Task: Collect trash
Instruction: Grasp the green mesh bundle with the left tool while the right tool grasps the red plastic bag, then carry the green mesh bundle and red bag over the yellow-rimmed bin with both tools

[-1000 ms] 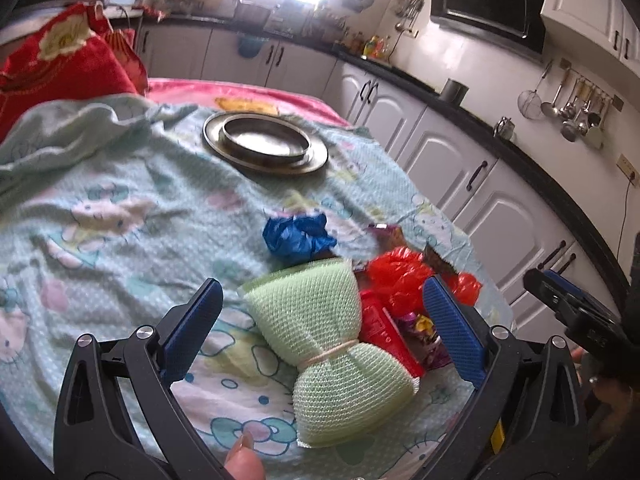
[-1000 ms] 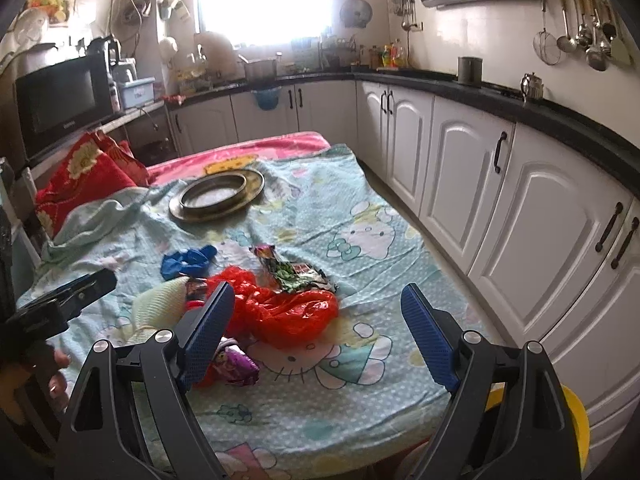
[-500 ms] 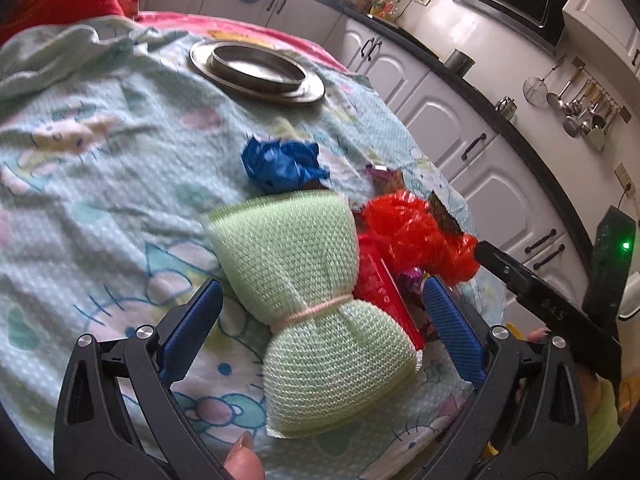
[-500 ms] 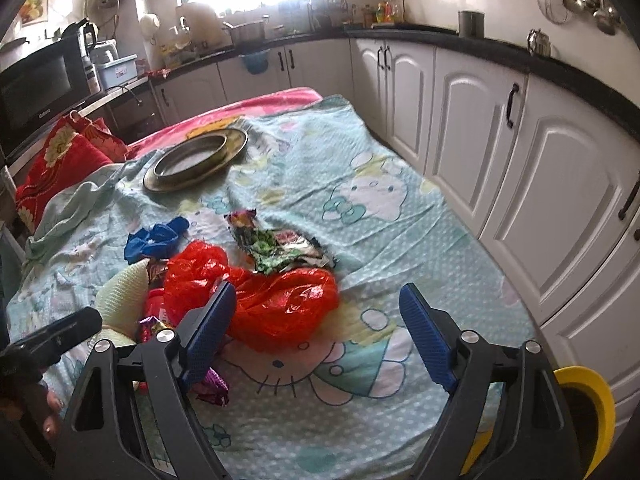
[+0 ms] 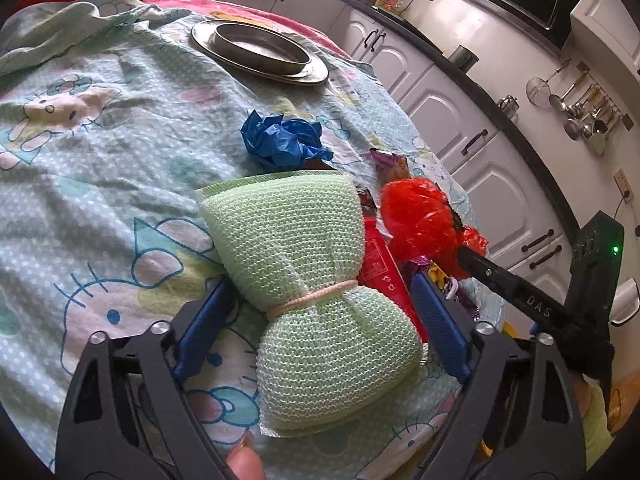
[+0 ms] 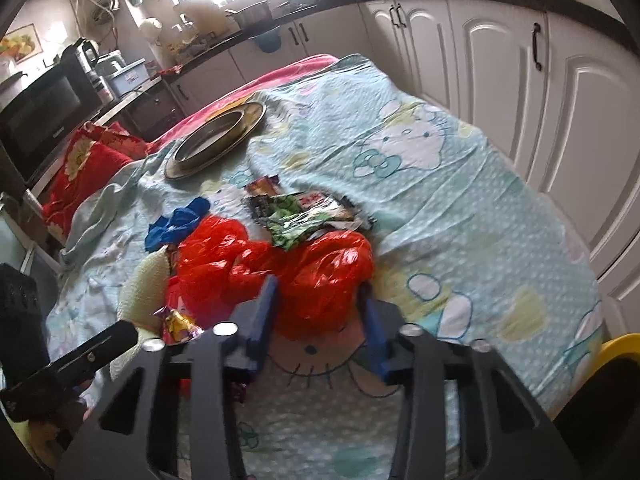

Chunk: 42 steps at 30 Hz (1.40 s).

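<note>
The jaws of the left gripper (image 5: 320, 328) are closing with the green mesh scrubber (image 5: 308, 280) between them; the left pad is at its tied waist, the right pad stands just clear of it. The jaws of the right gripper (image 6: 318, 322) are closing around the near edge of the red plastic bag (image 6: 280, 268), and the blurred picture does not show whether the pads press on it.

The table (image 6: 460, 208), filling the middle of both views, is covered by a pale blue cartoon-cat cloth. In the upper middle of the left view a round steel plate (image 5: 316, 74) carries a shallow steel dish (image 5: 260, 42), which looks empty. The trash lies in a loose cluster at mid-frame: the scrubber lowest, a red flat packet (image 5: 380, 268) touching its right side, the red bag right of that, a crumpled blue plastic bag (image 5: 280, 140) just above the scrubber. In the right view, torn green snack wrappers (image 6: 304, 212) lie just above the red bag, and a small yellow-purple candy wrapper (image 6: 180, 322) sits at its lower left.
</note>
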Available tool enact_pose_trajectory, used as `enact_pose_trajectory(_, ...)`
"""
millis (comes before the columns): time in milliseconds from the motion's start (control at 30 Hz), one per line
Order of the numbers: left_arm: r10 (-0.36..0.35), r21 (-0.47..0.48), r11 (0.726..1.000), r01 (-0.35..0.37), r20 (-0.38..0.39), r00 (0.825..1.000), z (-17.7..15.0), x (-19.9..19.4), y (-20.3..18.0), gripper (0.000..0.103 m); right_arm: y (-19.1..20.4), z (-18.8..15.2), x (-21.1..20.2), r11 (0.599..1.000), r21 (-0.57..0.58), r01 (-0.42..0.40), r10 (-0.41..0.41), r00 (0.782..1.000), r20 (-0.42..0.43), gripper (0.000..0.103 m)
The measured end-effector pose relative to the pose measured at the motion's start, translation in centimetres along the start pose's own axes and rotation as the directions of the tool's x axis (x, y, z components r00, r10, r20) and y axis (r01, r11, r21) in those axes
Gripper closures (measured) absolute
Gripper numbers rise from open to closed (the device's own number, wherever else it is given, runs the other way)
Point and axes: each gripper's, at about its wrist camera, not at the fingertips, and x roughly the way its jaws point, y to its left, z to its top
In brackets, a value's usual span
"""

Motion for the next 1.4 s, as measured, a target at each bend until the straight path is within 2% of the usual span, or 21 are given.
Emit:
enact_pose_trajectory(67,0.002,-0.004,1.0,-0.002,-0.002,1.0,0.0,0.0,0.1,0.032,0.5,-0.2,0.0,1.0,-0.023,-0.001,0.001,1.0,-0.003,0.084)
enact_pose_trajectory(167,0.004,-0.004,1.0,-0.004,-0.003,1.0,0.1,-0.1,0.2,0.038,1.0,-0.4,-0.3,0.999,-0.051,0.009,-0.009,1.0,0.002,0.09)
enact_pose_trajectory(300,0.005,0.006,1.0,-0.006,0.005,1.0,0.1,-0.5,0.1,0.054,1.7,-0.6,-1.2,0.996,-0.085,0.026,-0.024,0.999,0.029,0.094)
enact_pose_trajectory(400,0.002,0.023,1.0,-0.003,0.017,1.0,0.3,-0.9,-0.1,0.058,1.8,-0.7,-2.1,0.996,-0.088,0.026,-0.022,0.999,0.049,0.095)
enact_pose_trajectory(833,-0.01,0.078,0.997,-0.003,0.156,0.988,1.6,-4.8,-1.9,0.059,2.8,-0.5,-6.1,0.996,-0.091,-0.004,0.015,0.993,0.12,0.096)
enact_pose_trajectory(1167,-0.041,0.135,0.991,0.014,0.198,0.979,1.6,-6.3,-3.6,0.059,4.1,-0.3,-9.5,0.99,-0.137,0.04,-0.01,0.977,0.215,0.096)
enact_pose_trajectory(1400,-0.072,0.178,0.983,0.035,0.204,0.976,1.1,-6.8,-5.0,0.059,3.1,-0.8,-12.1,0.992,-0.109,0.057,-0.027,0.966,0.259,0.096)
